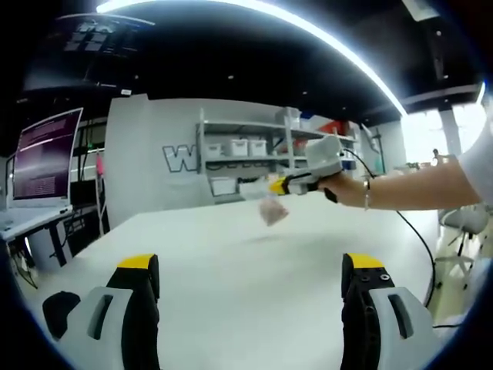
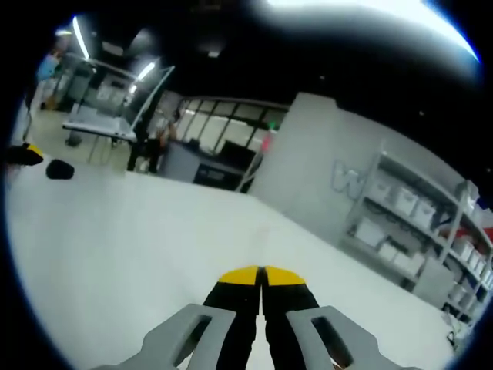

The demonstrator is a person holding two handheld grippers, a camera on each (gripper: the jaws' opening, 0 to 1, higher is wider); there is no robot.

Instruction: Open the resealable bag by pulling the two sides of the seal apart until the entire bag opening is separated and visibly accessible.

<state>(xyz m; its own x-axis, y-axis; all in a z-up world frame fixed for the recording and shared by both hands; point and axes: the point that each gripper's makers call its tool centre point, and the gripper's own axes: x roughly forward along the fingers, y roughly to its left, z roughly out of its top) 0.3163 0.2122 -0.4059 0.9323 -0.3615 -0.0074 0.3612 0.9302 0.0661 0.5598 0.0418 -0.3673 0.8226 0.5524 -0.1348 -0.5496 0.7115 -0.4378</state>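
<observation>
A small translucent resealable bag (image 1: 273, 210) with pinkish contents hangs in the air above the white table (image 1: 231, 254). My right gripper (image 1: 279, 186), held by a hand reaching in from the right, pinches its top edge. In the right gripper view, the right gripper (image 2: 262, 276) has its yellow-tipped jaws pressed together, and the bag is hidden beyond them. My left gripper (image 1: 251, 266) is low over the near part of the table, well short of the bag. Its jaws stand wide apart with nothing between them.
A lit monitor (image 1: 45, 158) stands on a desk at the left. Shelves with white bins (image 1: 239, 150) line the grey wall behind the table. A black cable (image 1: 416, 239) trails from the right gripper over the table's right side, near a chair (image 1: 466, 223).
</observation>
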